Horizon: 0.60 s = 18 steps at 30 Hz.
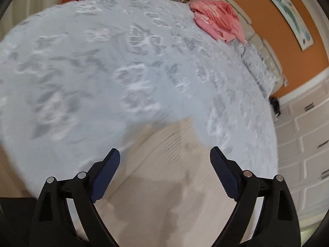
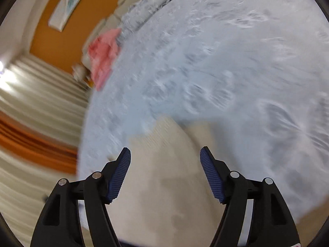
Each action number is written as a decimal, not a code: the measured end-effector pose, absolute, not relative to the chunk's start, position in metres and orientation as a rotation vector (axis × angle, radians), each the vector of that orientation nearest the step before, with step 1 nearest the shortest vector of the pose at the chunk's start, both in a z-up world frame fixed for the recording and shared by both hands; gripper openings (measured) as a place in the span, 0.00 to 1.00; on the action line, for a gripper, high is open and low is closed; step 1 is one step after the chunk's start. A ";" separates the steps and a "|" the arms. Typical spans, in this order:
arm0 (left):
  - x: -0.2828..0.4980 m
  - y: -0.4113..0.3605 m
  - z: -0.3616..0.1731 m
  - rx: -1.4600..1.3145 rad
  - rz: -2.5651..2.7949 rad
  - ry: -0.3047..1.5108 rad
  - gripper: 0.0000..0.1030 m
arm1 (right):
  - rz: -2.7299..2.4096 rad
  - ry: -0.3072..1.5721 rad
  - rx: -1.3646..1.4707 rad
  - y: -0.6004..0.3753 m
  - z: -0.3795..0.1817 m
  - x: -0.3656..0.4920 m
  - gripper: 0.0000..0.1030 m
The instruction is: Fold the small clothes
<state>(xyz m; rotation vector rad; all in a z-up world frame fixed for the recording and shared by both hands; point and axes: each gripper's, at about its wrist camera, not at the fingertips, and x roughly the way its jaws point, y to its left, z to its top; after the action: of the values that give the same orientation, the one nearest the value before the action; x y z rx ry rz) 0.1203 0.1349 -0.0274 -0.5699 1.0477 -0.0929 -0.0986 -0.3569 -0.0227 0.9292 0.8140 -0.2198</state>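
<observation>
A wide bed [image 1: 102, 78] carries everything, covered by a pale blue bedspread [image 1: 67, 47] with a grey and white butterfly pattern. A cream ribbed garment [image 1: 174, 164] lies on the bedspread at its near edge. Well apart from it, a pink garment [image 1: 218, 20] lies crumpled at the far end, against the cream padded headboard [image 1: 265, 49]. Both views are blurred.

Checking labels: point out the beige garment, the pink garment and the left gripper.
beige garment [image 1: 164, 175]: left wrist view, middle of the ribbed cloth.
pink garment [image 1: 218, 20]: left wrist view, centre of the crumpled heap.
left gripper [image 1: 165, 153]: left wrist view, midway between its fingertips.
</observation>
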 end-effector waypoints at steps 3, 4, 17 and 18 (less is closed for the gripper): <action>0.085 0.148 -0.048 -0.504 -0.058 1.151 0.85 | -0.214 0.964 0.914 -0.338 -0.049 -0.130 0.67; 0.078 0.150 -0.056 -0.510 -0.049 1.178 0.85 | -0.211 1.003 0.920 -0.333 -0.059 -0.137 0.67; 0.041 0.161 -0.062 -0.589 -0.111 1.286 0.19 | -0.169 0.973 0.821 -0.313 -0.025 -0.160 0.18; 0.041 0.163 -0.063 -0.585 -0.108 1.291 0.19 | -0.187 1.001 0.802 -0.315 -0.034 -0.161 0.18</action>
<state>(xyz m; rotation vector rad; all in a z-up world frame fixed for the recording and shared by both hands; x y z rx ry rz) 0.0408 0.1631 -0.0627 -0.5855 1.2911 -0.1078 -0.1614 -0.3147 -0.0338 0.8017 1.0006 -0.1868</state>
